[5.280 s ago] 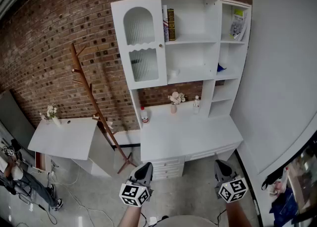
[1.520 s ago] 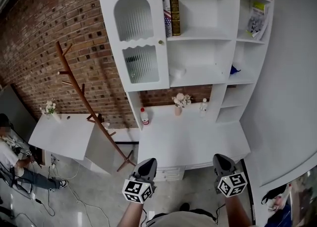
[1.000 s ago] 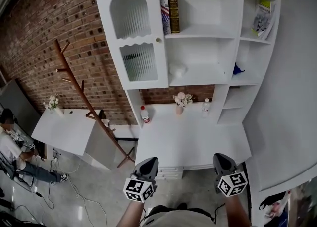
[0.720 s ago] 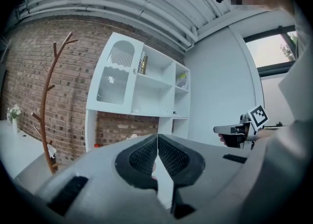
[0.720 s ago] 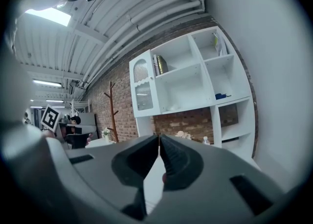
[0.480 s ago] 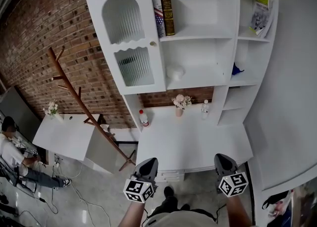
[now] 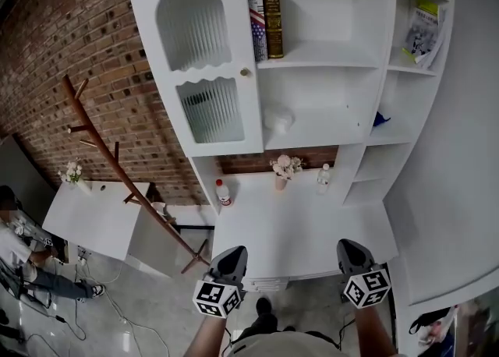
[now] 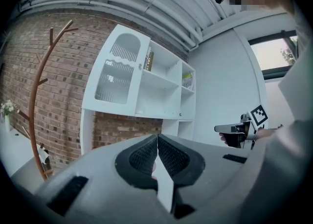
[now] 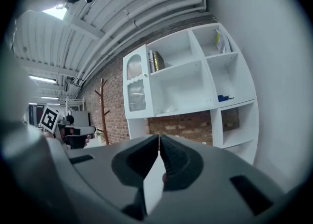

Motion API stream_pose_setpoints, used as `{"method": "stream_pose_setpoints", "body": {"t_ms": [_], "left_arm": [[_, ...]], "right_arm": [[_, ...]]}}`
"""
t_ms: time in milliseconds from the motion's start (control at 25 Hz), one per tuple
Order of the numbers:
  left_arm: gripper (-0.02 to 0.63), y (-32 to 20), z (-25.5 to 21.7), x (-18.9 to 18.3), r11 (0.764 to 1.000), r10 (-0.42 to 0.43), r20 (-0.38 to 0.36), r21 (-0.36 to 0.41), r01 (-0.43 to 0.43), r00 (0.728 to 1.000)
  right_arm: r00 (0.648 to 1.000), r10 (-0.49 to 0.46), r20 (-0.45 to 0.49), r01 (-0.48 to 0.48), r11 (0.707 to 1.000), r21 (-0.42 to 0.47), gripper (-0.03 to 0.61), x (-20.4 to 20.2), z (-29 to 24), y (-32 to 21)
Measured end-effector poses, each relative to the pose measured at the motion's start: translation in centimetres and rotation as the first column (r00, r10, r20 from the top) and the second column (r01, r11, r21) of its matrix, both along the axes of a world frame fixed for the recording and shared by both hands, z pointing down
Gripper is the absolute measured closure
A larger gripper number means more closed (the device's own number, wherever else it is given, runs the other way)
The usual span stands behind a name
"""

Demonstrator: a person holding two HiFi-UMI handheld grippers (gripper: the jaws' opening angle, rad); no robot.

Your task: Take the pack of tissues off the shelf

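A white shelf unit (image 7: 316,54) stands over a white desk (image 7: 296,227) against the brick wall. A small blue pack (image 7: 380,119) lies on a shelf in the narrow right column and shows in the right gripper view too (image 9: 222,98). A white rounded thing (image 7: 278,119) sits on the middle shelf. My left gripper (image 7: 231,254) and right gripper (image 7: 351,249) are held level at the desk's front edge, far below those shelves. Both are shut with nothing between the jaws, as the left gripper view (image 8: 157,139) and the right gripper view (image 9: 159,139) show.
Books (image 7: 263,11) stand on the top shelf beside a ribbed-glass cabinet door (image 7: 201,67). On the desk are a flower vase (image 7: 282,168), a clear bottle (image 7: 324,178) and a red-capped bottle (image 7: 222,192). A wooden coat rack (image 7: 117,168) and a small white table (image 7: 93,219) stand left.
The head view has drawn closer to the shelf unit. Both grippers have moved forward together and now overlap the desk's front edge. Their jaws stay shut.
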State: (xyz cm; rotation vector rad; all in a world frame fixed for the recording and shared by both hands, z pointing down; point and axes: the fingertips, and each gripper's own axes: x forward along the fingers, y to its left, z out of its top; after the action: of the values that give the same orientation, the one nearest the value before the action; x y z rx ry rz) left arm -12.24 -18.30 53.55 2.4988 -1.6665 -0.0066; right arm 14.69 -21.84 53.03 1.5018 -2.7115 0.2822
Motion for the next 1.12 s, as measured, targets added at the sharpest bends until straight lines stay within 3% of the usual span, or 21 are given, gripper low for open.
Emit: {"method": "stream_pose_setpoints", "body": {"t_ms": [680,1120], "left_arm": [[0.588,-12.2,-1.8,-3.8,0.996,0.080,0.000,0.041,-0.079,0.997],[0.588,-17.4,-2.9,-5.1,0.983,0.170,0.014,0.070,-0.171,0.985]], "right_arm": [[0.995,0.016,-0.099,-0.008,0.997,0.082,0.548,-5.1,-3.5,-11.3],[0.985,0.023,-0.169,-0.005,0.995,0.104,0.546,-8.5,-6.2,-19.0]]}}
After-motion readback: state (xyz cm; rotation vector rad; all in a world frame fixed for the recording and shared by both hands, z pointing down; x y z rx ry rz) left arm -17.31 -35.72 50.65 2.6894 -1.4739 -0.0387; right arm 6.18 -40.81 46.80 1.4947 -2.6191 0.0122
